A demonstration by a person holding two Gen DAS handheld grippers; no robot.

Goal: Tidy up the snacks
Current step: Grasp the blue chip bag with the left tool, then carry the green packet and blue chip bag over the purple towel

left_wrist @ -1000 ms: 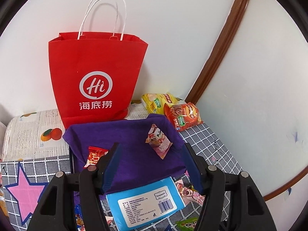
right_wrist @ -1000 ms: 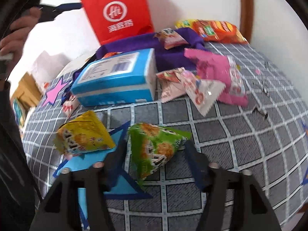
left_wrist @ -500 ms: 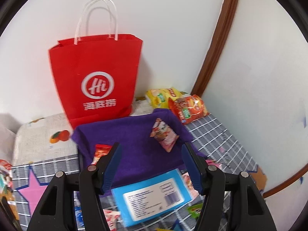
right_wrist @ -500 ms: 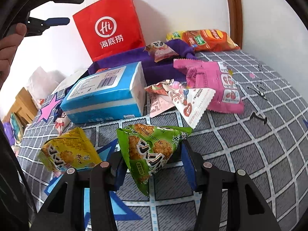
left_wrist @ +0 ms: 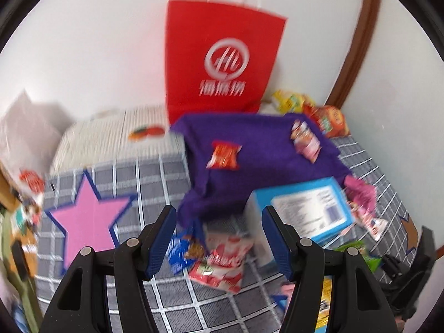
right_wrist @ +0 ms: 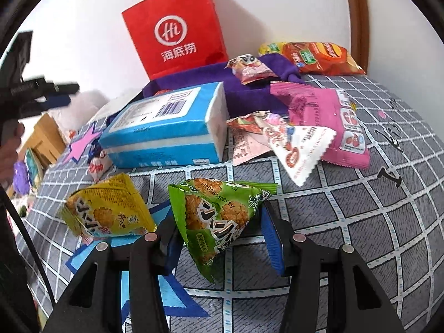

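Observation:
My right gripper [right_wrist: 217, 216] is shut on a green triangular snack packet [right_wrist: 219, 216], with both blue pads against its sides just above the checked bed cover [right_wrist: 360, 222]. My left gripper [left_wrist: 218, 213] stands open and holds nothing. It hangs above a red-and-white snack packet [left_wrist: 222, 260] and a blue packet [left_wrist: 179, 249], and this view is blurred by motion. From the right wrist, the left gripper [right_wrist: 65, 93] shows at the far left edge. A red paper bag [right_wrist: 177, 38] stands against the wall behind a purple cloth [left_wrist: 249, 149].
A blue tissue box [right_wrist: 166, 127] lies mid-bed. A yellow triangular packet [right_wrist: 108, 211] sits left of the green one. Pink packets [right_wrist: 327, 119] and an orange chip bag [right_wrist: 322, 58] lie to the right. Two small packets rest on the purple cloth. Walls close off the back and right.
The right gripper's jaws closed onto the green packet. The left gripper swung left and down, so the red-and-white packet now lies below its fingers.

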